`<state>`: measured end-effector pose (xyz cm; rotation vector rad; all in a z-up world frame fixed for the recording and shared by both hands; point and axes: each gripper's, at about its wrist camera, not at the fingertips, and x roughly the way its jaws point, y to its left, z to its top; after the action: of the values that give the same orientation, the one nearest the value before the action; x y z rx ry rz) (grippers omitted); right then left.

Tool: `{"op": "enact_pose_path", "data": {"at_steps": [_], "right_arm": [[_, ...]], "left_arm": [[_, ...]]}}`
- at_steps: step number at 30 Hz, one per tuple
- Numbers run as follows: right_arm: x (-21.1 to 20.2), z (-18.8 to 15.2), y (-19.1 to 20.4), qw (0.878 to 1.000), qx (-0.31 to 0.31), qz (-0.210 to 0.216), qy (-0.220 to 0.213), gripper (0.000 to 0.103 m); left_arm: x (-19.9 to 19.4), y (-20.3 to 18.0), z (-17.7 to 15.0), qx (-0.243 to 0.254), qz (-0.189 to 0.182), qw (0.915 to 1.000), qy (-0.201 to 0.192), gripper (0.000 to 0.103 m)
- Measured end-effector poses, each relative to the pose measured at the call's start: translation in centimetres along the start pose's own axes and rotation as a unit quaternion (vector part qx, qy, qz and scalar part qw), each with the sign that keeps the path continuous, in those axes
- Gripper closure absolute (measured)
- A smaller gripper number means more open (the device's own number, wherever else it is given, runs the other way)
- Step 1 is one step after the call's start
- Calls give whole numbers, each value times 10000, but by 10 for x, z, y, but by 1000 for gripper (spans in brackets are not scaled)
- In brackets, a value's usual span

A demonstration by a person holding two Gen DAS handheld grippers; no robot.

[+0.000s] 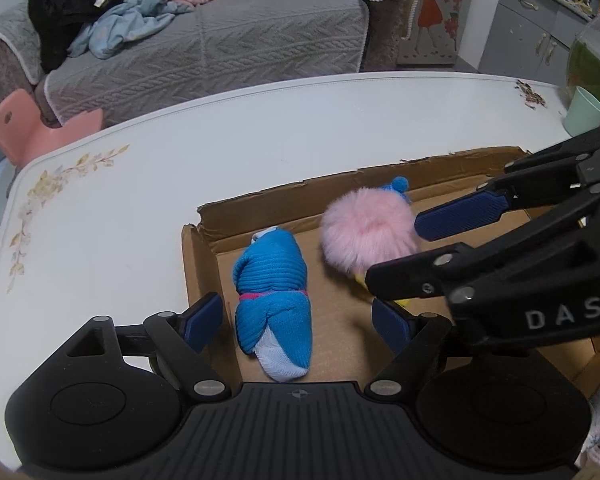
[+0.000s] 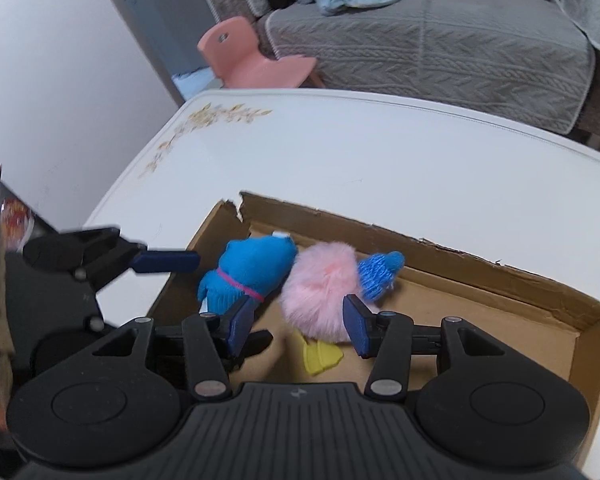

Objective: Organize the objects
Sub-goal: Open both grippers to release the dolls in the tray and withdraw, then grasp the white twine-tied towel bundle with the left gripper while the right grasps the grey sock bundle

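A shallow cardboard box (image 1: 260,204) (image 2: 500,280) lies on the white table (image 1: 140,184) (image 2: 340,160). In it lie a rolled blue sock bundle (image 1: 274,280) (image 2: 248,270) and a fluffy pink toy (image 1: 364,228) (image 2: 324,288) with a blue knit hat (image 2: 378,274) and yellow feet (image 2: 322,356). My left gripper (image 1: 300,320) is open, its jaws either side of the sock bundle's near end. My right gripper (image 2: 300,324) is open just above the pink toy, not touching it that I can tell; it also shows in the left wrist view (image 1: 432,248).
A grey sofa (image 1: 220,40) with heaped clothes stands beyond the table, with a pink child's chair (image 1: 32,128) (image 2: 252,56) beside it. A green cup (image 1: 584,112) and a fish bowl (image 1: 596,64) stand at the table's far right, near scattered seed husks (image 1: 530,94).
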<state>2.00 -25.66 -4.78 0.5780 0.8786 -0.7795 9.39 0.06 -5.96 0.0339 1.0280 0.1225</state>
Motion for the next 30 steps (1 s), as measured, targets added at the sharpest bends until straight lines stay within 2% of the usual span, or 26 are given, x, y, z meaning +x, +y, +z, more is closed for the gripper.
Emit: {"op": "enact_pose_path", "data": {"at_steps": [8, 14, 16, 21, 26, 30], "right_arm": [[-40, -7, 8, 9996, -142, -154, -175, 50], [-69, -17, 15, 9988, -217, -332, -290, 48], [-81, -29, 18, 9984, -236, -385, -333, 39], [-115, -72, 20, 9975, -25, -544, -440, 31], [-138, -119, 17, 9950, 284, -845, -455, 28], [-134, -145, -5, 9910, 904, -934, -316, 28]], "left_arm": [[-33, -12, -1, 170, -97, 9998, -51, 14], [-63, -17, -14, 472, -16, 9988, 133, 10], [-74, -16, -24, 488, -15, 9985, 261, 7], [-98, -16, -61, 679, -71, 9954, 667, 1], [-93, -13, -107, 426, -106, 9908, 1279, 1], [-73, -18, -127, 360, -91, 9871, 1560, 2]]}}
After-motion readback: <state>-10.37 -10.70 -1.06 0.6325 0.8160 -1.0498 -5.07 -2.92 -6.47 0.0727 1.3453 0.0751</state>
